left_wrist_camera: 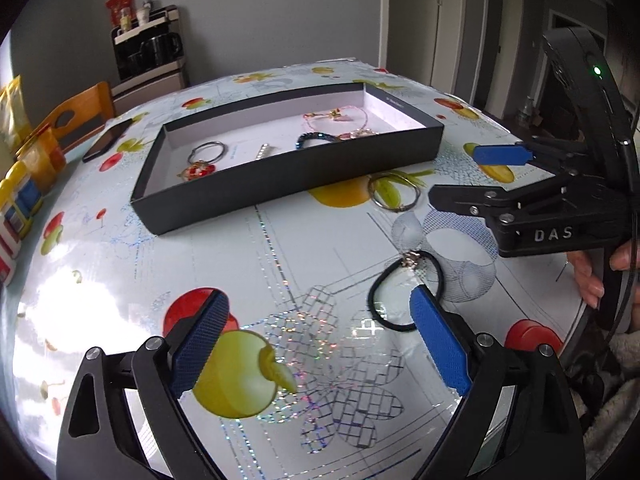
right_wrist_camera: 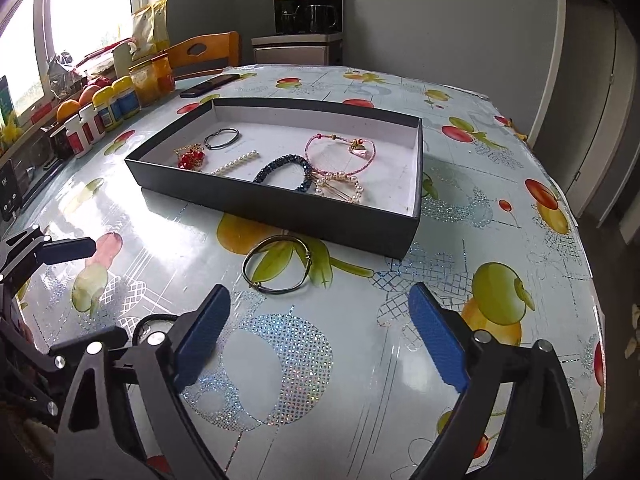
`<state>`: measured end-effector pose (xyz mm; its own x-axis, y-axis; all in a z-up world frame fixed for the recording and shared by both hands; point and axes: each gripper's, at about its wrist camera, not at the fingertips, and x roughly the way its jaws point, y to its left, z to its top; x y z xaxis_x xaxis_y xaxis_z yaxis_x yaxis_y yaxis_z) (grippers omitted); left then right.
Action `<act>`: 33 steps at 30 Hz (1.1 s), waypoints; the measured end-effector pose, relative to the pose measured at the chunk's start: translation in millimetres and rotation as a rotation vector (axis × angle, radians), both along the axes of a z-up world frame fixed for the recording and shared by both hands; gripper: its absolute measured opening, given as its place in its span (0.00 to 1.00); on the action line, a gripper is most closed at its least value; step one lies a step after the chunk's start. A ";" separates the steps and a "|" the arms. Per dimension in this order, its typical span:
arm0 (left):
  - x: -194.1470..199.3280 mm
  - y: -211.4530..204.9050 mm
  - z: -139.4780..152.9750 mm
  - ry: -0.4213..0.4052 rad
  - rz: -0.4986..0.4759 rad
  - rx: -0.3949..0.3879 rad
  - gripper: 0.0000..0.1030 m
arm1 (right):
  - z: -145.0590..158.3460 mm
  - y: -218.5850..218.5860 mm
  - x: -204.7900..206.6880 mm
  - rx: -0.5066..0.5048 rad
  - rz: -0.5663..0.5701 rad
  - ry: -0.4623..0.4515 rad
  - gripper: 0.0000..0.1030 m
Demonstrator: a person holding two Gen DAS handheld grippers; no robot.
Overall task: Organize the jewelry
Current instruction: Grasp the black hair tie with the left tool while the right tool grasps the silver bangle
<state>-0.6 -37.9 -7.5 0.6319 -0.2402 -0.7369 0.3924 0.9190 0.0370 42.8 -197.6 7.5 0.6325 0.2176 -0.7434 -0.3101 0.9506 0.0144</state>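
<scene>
Pickup is the step in hand — both the left gripper (left_wrist_camera: 318,340) and right gripper (right_wrist_camera: 318,338) stand spread and empty. Black hair tie (left_wrist_camera: 406,290) and gold bangle (right_wrist_camera: 276,264) lie outside the box (right_wrist_camera: 280,208); next, close on each — then lift it in.

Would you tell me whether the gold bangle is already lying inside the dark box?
No, the gold bangle lies on the tablecloth in front of the dark box, outside its near wall.
</scene>
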 end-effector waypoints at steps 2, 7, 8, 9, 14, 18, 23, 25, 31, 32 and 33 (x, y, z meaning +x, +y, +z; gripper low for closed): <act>-1.2 -7.1 -3.0 0.006 -0.020 0.008 0.90 | -0.5 -2.9 0.2 0.001 -0.008 0.003 0.82; 3.2 -16.0 -7.2 0.028 -0.033 -0.001 0.78 | -2.4 -6.4 0.7 0.009 -0.007 0.017 0.72; 5.3 -17.5 -7.4 0.031 -0.036 -0.002 0.75 | -2.8 -6.5 0.9 0.012 -0.006 0.018 0.69; 7.3 -19.2 -8.0 0.035 -0.039 -0.001 0.67 | -3.0 -6.9 1.4 0.015 -0.005 0.020 0.68; 9.9 -25.4 -10.5 0.036 -0.069 0.008 0.35 | -2.7 -5.6 1.7 0.022 0.003 0.021 0.68; 8.3 -27.1 -11.1 0.015 -0.086 0.026 0.03 | -4.1 0.3 6.5 0.029 0.021 0.029 0.68; 12.3 -13.1 -6.0 0.027 -0.066 -0.015 0.02 | -9.1 13.2 19.6 0.036 0.048 0.057 0.68; 13.8 -2.3 -0.7 0.020 -0.042 -0.036 0.02 | -11.7 20.0 25.5 0.032 0.064 0.072 0.68; 18.2 24.4 12.8 -0.020 0.025 -0.051 0.02 | -19.3 38.2 34.4 -0.025 0.089 0.090 0.69; 19.0 28.0 14.2 -0.023 0.032 -0.053 0.02 | -19.2 39.6 34.4 -0.029 0.089 0.087 0.69; 18.9 31.2 15.2 -0.025 0.036 -0.055 0.02 | -19.5 40.6 35.0 -0.032 0.089 0.088 0.69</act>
<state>18.4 -6.7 7.7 0.6591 -0.2570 -0.7068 0.3589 0.9334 -0.0047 77.8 -157.0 -12.0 0.5442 0.2449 -0.8024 -0.3920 0.9198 0.0149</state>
